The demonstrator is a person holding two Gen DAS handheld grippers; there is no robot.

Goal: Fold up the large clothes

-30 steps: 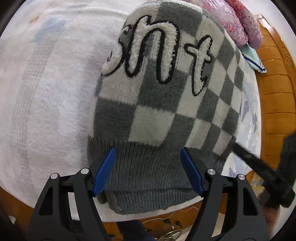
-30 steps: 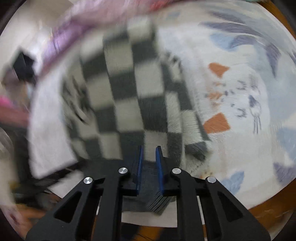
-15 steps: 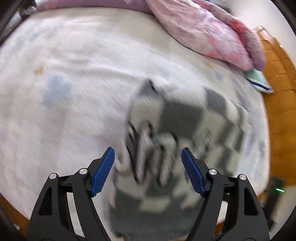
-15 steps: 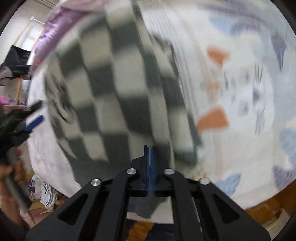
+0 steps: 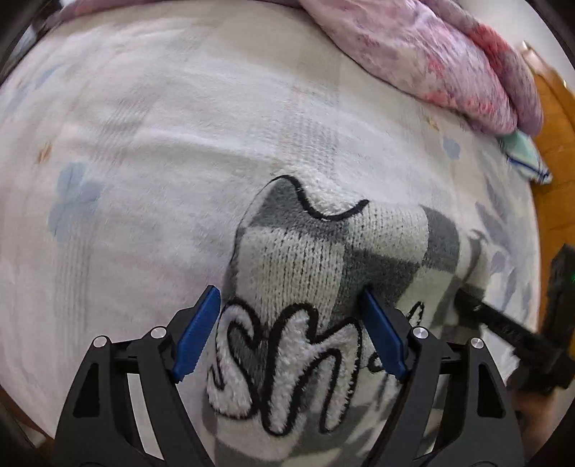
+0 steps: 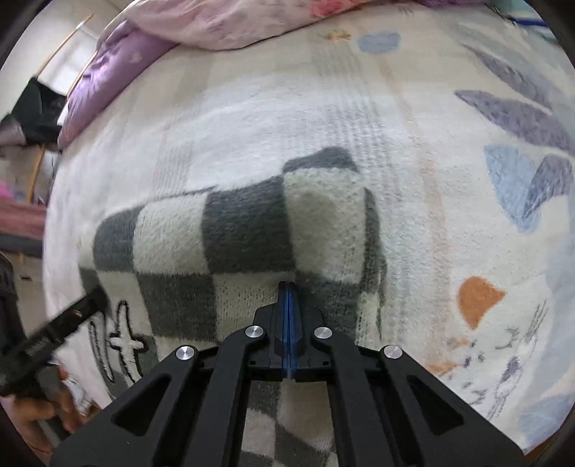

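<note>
A grey-and-white checked knit sweater (image 5: pixel 323 258) with fluffy white lettering lies on the bed, its near part doubled over toward the far side. It also shows in the right wrist view (image 6: pixel 233 233). My left gripper (image 5: pixel 291 323) is open, its blue fingers either side of the folded fabric, holding nothing. My right gripper (image 6: pixel 288 291) is shut, its tips at the fold of the sweater; whether cloth is between them is hidden. The right gripper shows in the left wrist view (image 5: pixel 503 327), and the left one in the right wrist view (image 6: pixel 68 319).
The sweater lies on a white patterned bedspread (image 5: pixel 143 143). A pink and purple quilt (image 5: pixel 431 61) is bunched at the far side, also in the right wrist view (image 6: pixel 201 25). A wooden bed frame (image 5: pixel 553 118) runs along the right. A teal cloth (image 5: pixel 524 154) lies by it.
The sweater's hem end has been carried over and laid onto the body, so it now looks shorter. My right gripper's jaws went from slightly apart to fully shut. My left gripper stayed open.
</note>
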